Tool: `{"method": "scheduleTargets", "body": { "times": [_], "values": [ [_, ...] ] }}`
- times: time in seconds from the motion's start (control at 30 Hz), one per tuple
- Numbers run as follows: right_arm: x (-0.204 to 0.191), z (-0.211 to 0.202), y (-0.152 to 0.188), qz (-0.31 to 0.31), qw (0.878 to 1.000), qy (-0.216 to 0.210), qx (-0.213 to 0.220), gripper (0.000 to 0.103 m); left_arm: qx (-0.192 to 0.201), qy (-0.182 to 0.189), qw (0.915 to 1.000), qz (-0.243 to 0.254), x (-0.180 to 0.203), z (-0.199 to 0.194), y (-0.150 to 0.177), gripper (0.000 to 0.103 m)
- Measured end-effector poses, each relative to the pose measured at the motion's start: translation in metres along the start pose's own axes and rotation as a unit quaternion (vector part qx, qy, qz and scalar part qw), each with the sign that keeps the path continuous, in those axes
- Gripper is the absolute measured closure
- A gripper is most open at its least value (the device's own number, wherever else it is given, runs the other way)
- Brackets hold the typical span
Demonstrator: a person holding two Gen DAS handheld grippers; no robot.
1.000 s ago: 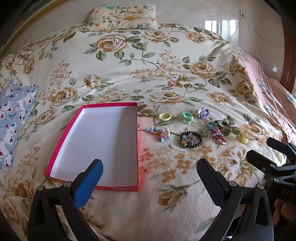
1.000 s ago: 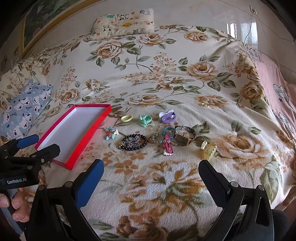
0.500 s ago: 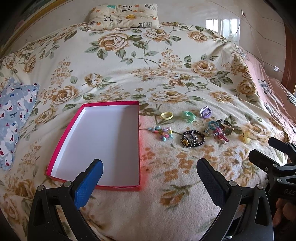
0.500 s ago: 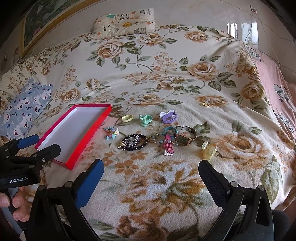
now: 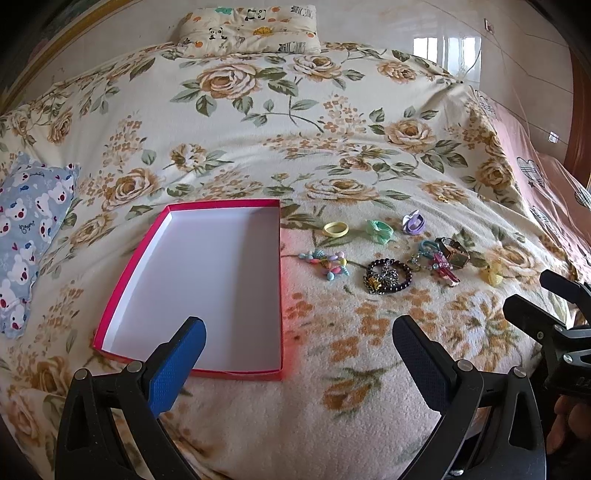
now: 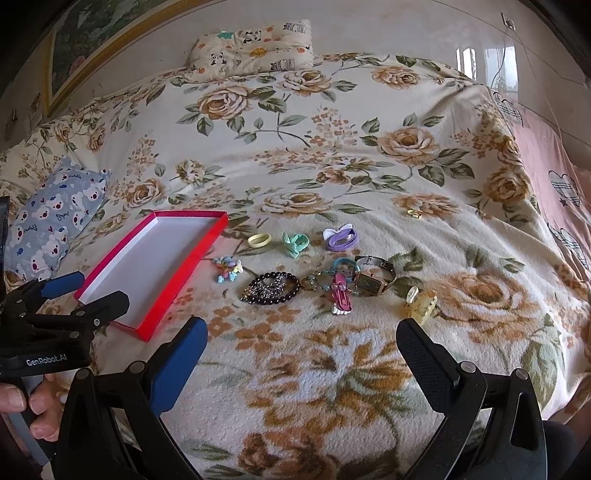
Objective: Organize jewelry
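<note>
A red box with a white inside (image 5: 207, 280) (image 6: 155, 262) lies open and empty on the floral bedspread. To its right lie several pieces: a yellow ring (image 5: 335, 229), a green hair tie (image 5: 379, 230), a purple clip (image 5: 414, 223), a pastel bead piece (image 5: 327, 263), a black bead bracelet (image 5: 388, 281) (image 6: 271, 288), a pink clip (image 6: 340, 293), a watch (image 6: 373, 279) and a yellow claw clip (image 6: 421, 303). My left gripper (image 5: 299, 339) is open and empty near the box's front right corner. My right gripper (image 6: 301, 339) is open and empty in front of the jewelry.
A blue bear-print pillow (image 5: 26, 229) lies at the left, a panda pillow (image 5: 251, 27) at the far end. A small gold piece (image 6: 414, 213) lies apart, beyond the watch. A pink sheet (image 6: 546, 155) covers the right side.
The left wrist view has shifted slightly, so the box and jewelry sit a little further right and lower. The right gripper has stayed still.
</note>
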State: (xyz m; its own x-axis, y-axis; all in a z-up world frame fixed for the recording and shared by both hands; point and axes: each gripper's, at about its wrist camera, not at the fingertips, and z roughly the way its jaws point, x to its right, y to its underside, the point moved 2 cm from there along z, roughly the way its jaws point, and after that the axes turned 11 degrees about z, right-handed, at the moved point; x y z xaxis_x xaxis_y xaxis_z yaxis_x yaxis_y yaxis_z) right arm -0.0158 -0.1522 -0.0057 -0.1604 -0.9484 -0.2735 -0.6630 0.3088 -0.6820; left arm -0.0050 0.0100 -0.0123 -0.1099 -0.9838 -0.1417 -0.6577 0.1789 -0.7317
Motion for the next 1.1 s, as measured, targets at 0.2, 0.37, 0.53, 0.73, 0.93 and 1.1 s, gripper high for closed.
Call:
{"method": "scheduleTargets", "body": {
  "times": [0.2, 0.37, 0.53, 0.73, 0.93, 1.1],
  "values": [
    [0.0, -0.001, -0.001, 0.004, 1.0, -0.002, 0.001, 0.0, -0.001, -0.001, 1.0, 0.002, 0.003, 0.003, -0.001, 0.001],
    [0.001, -0.001, -0.004, 0.006, 1.0, -0.006, 0.0, 0.0, -0.001, -0.002, 1.0, 0.002, 0.005, 0.003, -0.001, 0.001],
    [0.003, 0.001, -0.004, 0.01, 1.0, -0.007, -0.002, 0.0, -0.005, 0.003, 1.0, 0.005, 0.008, 0.008, -0.004, 0.001],
    [0.008, 0.009, -0.009, 0.016, 1.0, -0.01, -0.011, 0.0, -0.015, 0.016, 0.9998, -0.001, 0.003, 0.02, -0.011, 0.001],
    [0.017, 0.02, -0.016, 0.025, 1.0, -0.011, -0.016, 0.002, -0.025, 0.031, 0.9992, -0.009, -0.004, 0.035, -0.022, 0.001],
    [0.026, 0.032, -0.024, 0.041, 0.999, -0.013, -0.026, 0.003, -0.029, 0.041, 0.9987, -0.011, -0.009, 0.051, -0.035, 0.002]
  ]
}}
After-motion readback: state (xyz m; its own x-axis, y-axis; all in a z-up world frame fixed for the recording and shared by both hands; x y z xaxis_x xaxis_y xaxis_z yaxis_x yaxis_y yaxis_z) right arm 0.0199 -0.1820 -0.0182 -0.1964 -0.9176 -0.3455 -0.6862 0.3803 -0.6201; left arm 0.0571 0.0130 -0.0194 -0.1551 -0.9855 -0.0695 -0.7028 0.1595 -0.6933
